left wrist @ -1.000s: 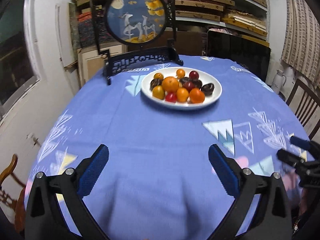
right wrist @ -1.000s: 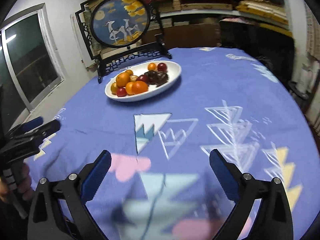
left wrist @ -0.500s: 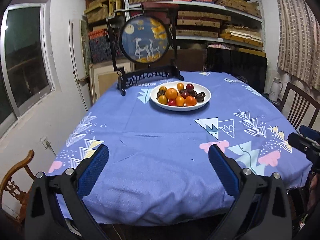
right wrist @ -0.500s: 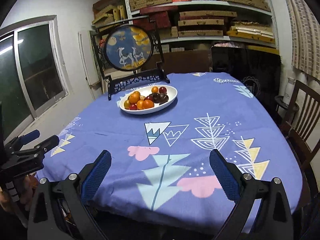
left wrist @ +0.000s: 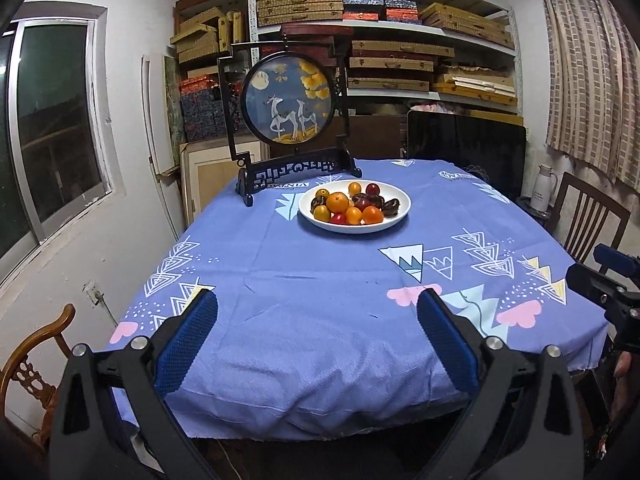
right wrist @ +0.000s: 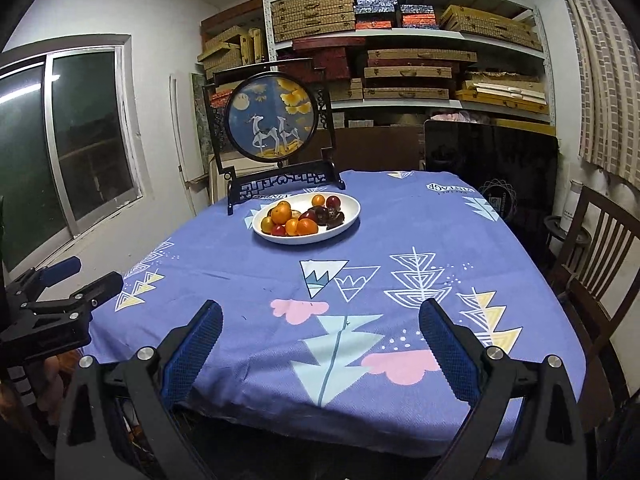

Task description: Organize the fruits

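Note:
A white oval plate sits at the far middle of the blue-clothed table. It holds several small fruits: orange, red and dark ones. It also shows in the right wrist view. My left gripper is open and empty, held back over the table's near edge. My right gripper is open and empty, also at the near edge. Each gripper shows at the side of the other's view, the right gripper and the left gripper.
A round deer picture on a black stand stands behind the plate. Wooden chairs stand at the right and at the lower left. Shelves of boxes fill the back wall. A window is on the left.
Both grippers have pulled back and up, away from the plate, from over the table to its near edge. The plate looks smaller and farther. Both stay open.

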`<state>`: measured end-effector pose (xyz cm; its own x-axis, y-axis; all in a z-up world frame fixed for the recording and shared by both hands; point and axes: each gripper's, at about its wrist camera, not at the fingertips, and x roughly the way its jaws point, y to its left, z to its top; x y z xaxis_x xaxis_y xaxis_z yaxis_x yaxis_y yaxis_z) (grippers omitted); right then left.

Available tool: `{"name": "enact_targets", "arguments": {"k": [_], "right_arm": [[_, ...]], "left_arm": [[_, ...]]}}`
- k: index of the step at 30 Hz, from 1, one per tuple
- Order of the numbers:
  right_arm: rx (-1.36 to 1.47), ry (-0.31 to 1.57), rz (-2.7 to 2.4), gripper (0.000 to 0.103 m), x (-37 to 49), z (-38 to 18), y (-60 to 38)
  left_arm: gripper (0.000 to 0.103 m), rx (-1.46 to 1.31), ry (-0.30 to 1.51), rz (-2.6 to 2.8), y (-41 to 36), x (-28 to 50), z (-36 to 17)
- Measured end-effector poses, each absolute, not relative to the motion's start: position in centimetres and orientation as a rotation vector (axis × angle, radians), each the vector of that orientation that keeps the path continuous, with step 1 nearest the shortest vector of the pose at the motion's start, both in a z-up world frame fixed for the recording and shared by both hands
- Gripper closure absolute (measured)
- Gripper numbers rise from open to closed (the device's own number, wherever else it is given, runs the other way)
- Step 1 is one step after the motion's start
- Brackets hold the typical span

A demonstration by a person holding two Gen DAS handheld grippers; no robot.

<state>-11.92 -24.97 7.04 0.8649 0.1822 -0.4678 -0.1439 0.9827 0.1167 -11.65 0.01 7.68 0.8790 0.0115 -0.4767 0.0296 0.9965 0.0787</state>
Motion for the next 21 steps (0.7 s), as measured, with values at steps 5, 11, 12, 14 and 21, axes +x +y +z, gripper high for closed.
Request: {"name": "enact_targets", "arguments": {"k": [5, 11, 12, 14, 21], "right_arm": [[0.084, 0.507, 0.169, 0.004, -11.85, 6.97, -25.01], [0.076, 0.512, 0.176, 0.004, -11.89, 6.92, -25.01], [0.074, 0.513, 0.177, 0.004, -11.91, 6.92, -24.99], [0.072, 0.513, 0.178, 0.004, -11.96, 7.04, -24.92], [0.072, 0.515, 0.179, 0.004, -11.92, 6.97, -24.95]], "left_arm": [[0.005, 0.075, 0.508, -0.002, 0.15, -11.24, 7.57], [0.005, 0.078, 0.493, 0.012, 0.35, -11.17, 7.58], [0.005, 0.078, 0.486, 0.021, 0.41, -11.27, 7.57], [0.005, 0.075, 0.483, 0.024, 0.53, -11.28, 7.58], [0.005, 0.077, 0.488, 0.014, 0.22, -11.33, 7.36]]}}
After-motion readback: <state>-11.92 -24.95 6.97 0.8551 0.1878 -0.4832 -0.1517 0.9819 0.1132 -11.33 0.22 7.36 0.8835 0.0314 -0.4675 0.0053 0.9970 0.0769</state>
